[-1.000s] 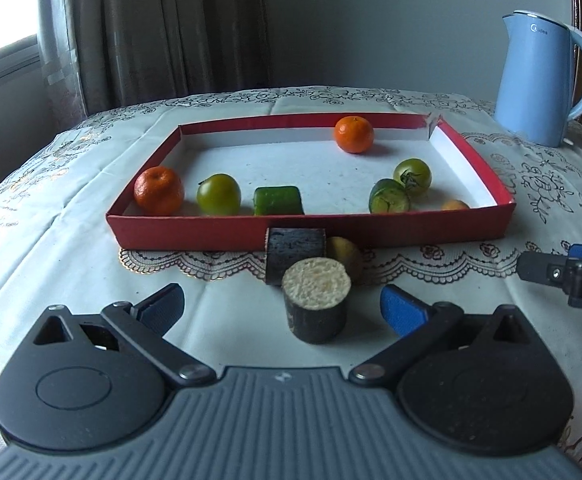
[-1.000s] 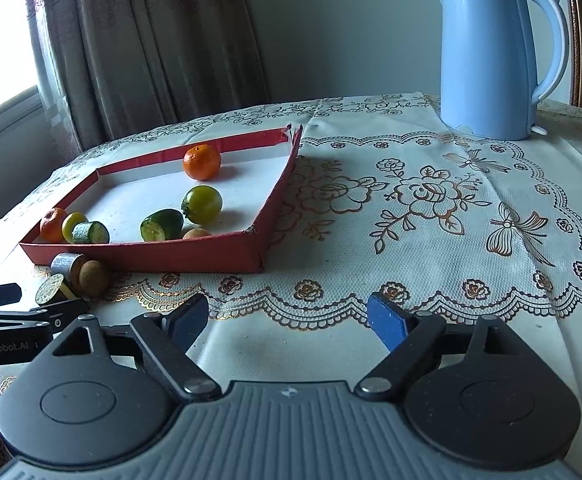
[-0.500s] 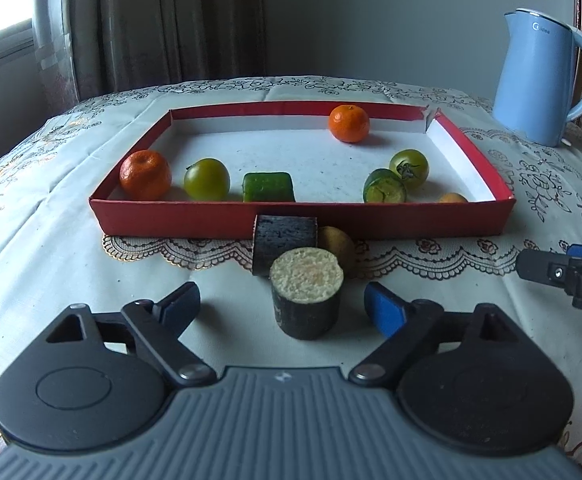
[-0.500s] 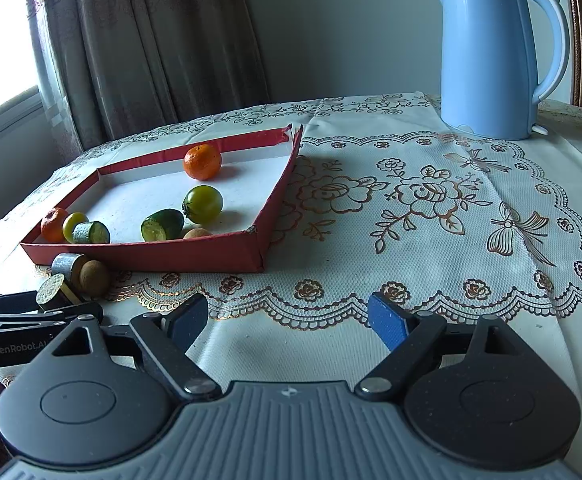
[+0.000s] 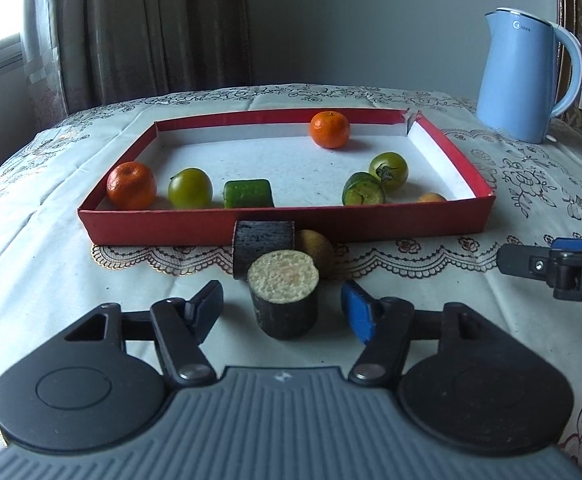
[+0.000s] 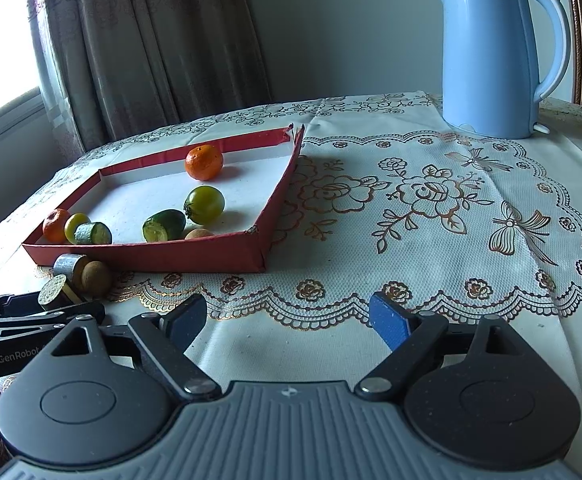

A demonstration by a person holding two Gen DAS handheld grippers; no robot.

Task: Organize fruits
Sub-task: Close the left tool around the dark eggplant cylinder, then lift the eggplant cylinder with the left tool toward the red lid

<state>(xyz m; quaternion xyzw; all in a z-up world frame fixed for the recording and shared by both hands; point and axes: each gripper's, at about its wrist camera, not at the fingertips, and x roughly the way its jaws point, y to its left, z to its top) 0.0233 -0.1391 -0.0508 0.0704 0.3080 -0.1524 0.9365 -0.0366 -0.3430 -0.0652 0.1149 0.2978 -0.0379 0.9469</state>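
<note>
**Bracketing the dark cylinder**

The left tool [image 5: 283,306] has been brought closer, so the upright dark cylinder [image 5: 283,300] is now framed between its released fingers, untouched. It is still outside the red tray [image 5: 283,226]. The right tool [image 6: 287,316] is held spread and idle over the table [image 6: 451,240]. A grasp seems imminent.

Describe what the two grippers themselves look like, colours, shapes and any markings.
Both look alike. The left gripper has a ribbed grey body, two black round discs, black linkage arms with silver pins, and blue pads on its fingers. The right gripper matches it. A small emblem marks each grey body. From the right wrist view, white lettering reading GenRobot shows on the left gripper's black side. No cables are visible.
</note>
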